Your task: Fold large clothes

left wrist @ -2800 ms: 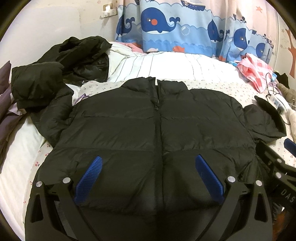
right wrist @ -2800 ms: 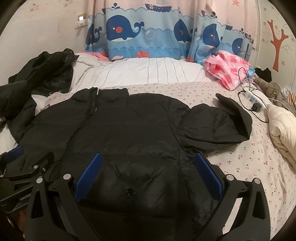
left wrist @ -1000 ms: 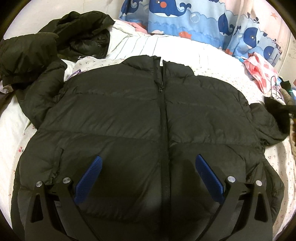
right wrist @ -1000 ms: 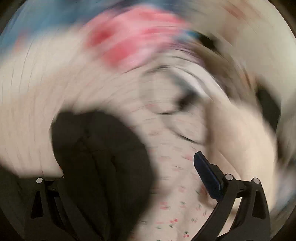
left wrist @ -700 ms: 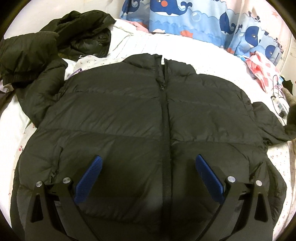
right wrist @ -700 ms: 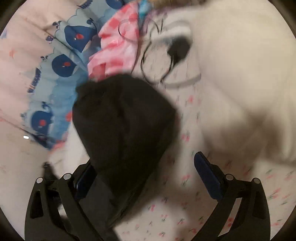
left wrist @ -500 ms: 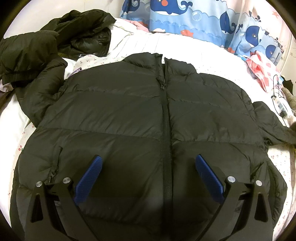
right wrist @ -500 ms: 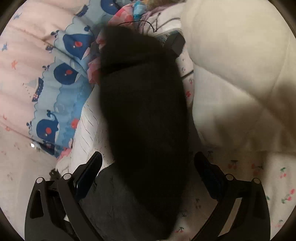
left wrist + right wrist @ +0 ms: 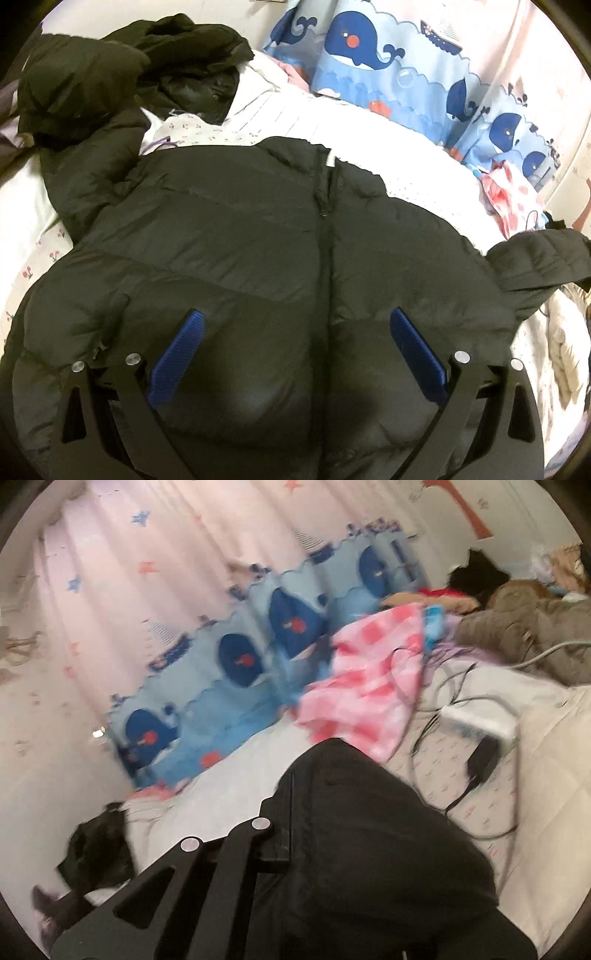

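Observation:
A black puffer jacket lies zipped and face up on the bed, collar toward the curtain. My left gripper hovers open over its lower front, blue pads either side of the zip, nothing between them. The jacket's right sleeve is raised off the sheet at the right edge. In the right wrist view that sleeve's cuff drapes over my right gripper, whose jaws are closing tight with the fabric pinched between them. The right gripper's far finger is hidden under the cloth.
A heap of dark jackets sits at the bed's far left. The whale curtain hangs behind. A pink checked cloth, a white power strip with cables and a brown garment lie beside the sleeve.
The right gripper swung over the sleeve's end, shut on the cuff and rose with it. In the left view the sleeve's end has lifted. The left gripper stayed put, rolling slightly.

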Available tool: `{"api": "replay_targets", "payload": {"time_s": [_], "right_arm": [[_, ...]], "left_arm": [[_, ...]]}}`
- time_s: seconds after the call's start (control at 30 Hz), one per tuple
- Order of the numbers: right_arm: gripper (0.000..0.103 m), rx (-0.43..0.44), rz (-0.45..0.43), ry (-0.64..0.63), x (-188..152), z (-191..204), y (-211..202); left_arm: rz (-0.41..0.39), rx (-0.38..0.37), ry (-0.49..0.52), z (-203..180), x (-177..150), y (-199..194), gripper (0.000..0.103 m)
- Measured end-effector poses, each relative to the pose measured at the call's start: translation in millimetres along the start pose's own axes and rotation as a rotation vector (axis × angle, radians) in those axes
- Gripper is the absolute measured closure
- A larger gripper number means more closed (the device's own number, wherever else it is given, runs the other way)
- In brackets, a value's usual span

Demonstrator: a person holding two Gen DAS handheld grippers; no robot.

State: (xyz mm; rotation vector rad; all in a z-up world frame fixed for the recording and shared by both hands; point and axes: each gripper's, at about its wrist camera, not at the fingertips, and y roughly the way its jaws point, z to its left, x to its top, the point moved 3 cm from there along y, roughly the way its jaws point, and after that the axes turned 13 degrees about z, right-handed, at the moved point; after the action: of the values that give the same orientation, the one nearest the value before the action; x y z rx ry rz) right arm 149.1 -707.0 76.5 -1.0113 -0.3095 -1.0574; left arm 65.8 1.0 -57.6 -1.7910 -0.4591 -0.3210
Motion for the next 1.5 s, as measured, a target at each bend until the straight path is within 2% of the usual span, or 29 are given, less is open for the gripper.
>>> {"api": "replay_targets", "payload": {"time_s": [0.07, 0.1, 0.13, 0.17, 0.2, 0.23, 0.27, 0.3, 0.37, 0.4, 0.47, 0.5, 0.57, 0.63, 0.73, 0.83, 0.87, 0.9, 0.93, 1.0, 1.03, 1.13, 1.17, 1.2, 1.23, 1.3, 1.37, 1.47, 1.5], "right_arm": [[0.097, -0.124, 0.081, 0.112, -13.8, -40.0, 36.2], [0.09, -0.173, 0.166, 0.187, -25.8, -62.1, 55.7], [0.087, -0.233, 0.299, 0.31, -49.9, -95.0, 76.9], [0.083, -0.235, 0.356, 0.39, -72.6, -112.9, 79.8], [0.082, -0.202, 0.355, 0.436, -92.4, -123.3, 73.0], [0.082, -0.164, 0.342, 0.411, -111.1, -117.6, 60.7], [0.073, -0.141, 0.347, 0.365, -127.4, -106.1, 46.6], [0.052, -0.089, 0.36, 0.322, -149.5, -90.2, 27.7], [0.029, -0.007, 0.415, 0.25, -198.2, -61.4, -8.5], [0.024, 0.042, 0.469, 0.204, -222.0, -45.5, -20.9], [0.02, 0.184, 0.638, 0.093, -283.5, -14.8, -49.7], [0.019, 0.259, 0.759, 0.029, -316.7, 5.7, -56.0], [0.019, 0.321, 0.915, -0.057, -363.1, 32.1, -61.7], [0.019, 0.352, 1.018, -0.139, -396.2, 54.2, -69.3], [0.019, 0.405, 1.157, -0.229, -422.7, 82.4, -72.3], [0.022, 0.441, 1.236, -0.326, -423.9, 107.2, -61.1], [0.038, 0.438, 1.246, -0.375, -428.7, 114.2, -65.2], [0.069, 0.426, 1.252, -0.42, -428.0, 121.5, -63.7], [0.081, 0.41, 1.257, -0.461, -442.2, 129.1, -73.7], [0.092, 0.414, 1.211, -0.507, -432.8, 141.3, -88.2], [0.093, 0.425, 1.177, -0.513, -427.5, 143.4, -95.9], [0.095, 0.509, 1.002, -0.464, -371.5, 148.9, -131.7], [0.096, 0.516, 0.972, -0.455, -362.3, 145.9, -138.6], [0.096, 0.504, 0.972, -0.463, -363.9, 140.6, -142.8], [0.096, 0.424, 1.016, -0.515, -373.8, 128.2, -141.7], [0.096, 0.238, 1.172, -0.615, -412.4, 94.9, -123.6], [0.095, 0.165, 1.261, -0.628, -438.4, 67.9, -114.4], [0.094, 0.256, 1.203, -0.519, -413.5, 51.4, -122.4], [0.087, 0.302, 1.193, -0.482, -399.3, 44.6, -128.2]], "left_arm": [[0.051, -0.01, -0.005, 0.7, -2.9, 12.3, 0.006], [0.078, -0.013, -0.004, 0.1, -4.7, 19.1, 0.006], [0.083, -0.003, 0.002, -1.0, -5.7, 21.5, 0.006], [0.082, 0.008, 0.016, -2.5, -6.1, 22.2, 0.006], [0.083, 0.012, 0.032, -4.6, -6.3, 20.8, 0.006], [0.081, 0.008, 0.043, -5.2, -5.9, 18.4, 0.006], [0.076, -0.002, 0.048, -4.2, -3.7, 14.0, 0.006], [0.066, -0.012, 0.047, -2.0, -1.8, 5.0, 0.006], [0.03, -0.018, 0.048, 5.6, 0.3, -18.5, 0.006], [0.002, -0.002, 0.052, 15.0, -0.6, -37.2, 0.006], [-0.04, 0.05, 0.042, 36.6, -7.1, -65.2, 0.006], [-0.046, 0.097, 0.028, 55.8, -14.9, -80.5, 0.006], [-0.028, 0.166, -0.002, 87.5, -28.1, -97.8, 0.006], [0.004, 0.244, -0.053, 125.8, -48.3, -116.5, 0.006], [0.034, 0.304, -0.134, 169.0, -77.8, -143.2, 0.006], [0.036, 0.302, -0.199, 192.0, -103.3, -166.1, 0.006], [0.036, 0.295, -0.216, 194.6, -111.2, -171.7, 0.006], [0.035, 0.283, -0.229, 194.5, -118.7, -176.2, 0.006], [0.034, 0.274, -0.237, 194.0, -123.5, -177.8, 0.006], [0.031, 0.249, -0.243, 185.5, -133.8, -183.6, 0.006], [0.029, 0.24, -0.239, 180.3, -135.4, -185.9, 0.006], [0.014, 0.216, -0.211, 162.8, -138.3, -195.0, 0.006], [0.012, 0.21, -0.195, 155.5, -136.1, -195.8, 0.006], [0.008, 0.205, -0.17, 145.5, -134.1, -196.9, 0.006], [0.006, 0.204, -0.15, 137.7, -130.8, -195.3, 0.006], [0.013, 0.205, -0.111, 121.1, -126.0, -187.8, 0.006], [0.033, 0.198, -0.09, 110.4, -121.0, -174.6, 0.006], [0.072, 0.188, -0.052, 90.8, -116.4, -154.4, 0.006], [0.08, 0.183, -0.025, 81.2, -114.3, -147.9, 0.006]]}}
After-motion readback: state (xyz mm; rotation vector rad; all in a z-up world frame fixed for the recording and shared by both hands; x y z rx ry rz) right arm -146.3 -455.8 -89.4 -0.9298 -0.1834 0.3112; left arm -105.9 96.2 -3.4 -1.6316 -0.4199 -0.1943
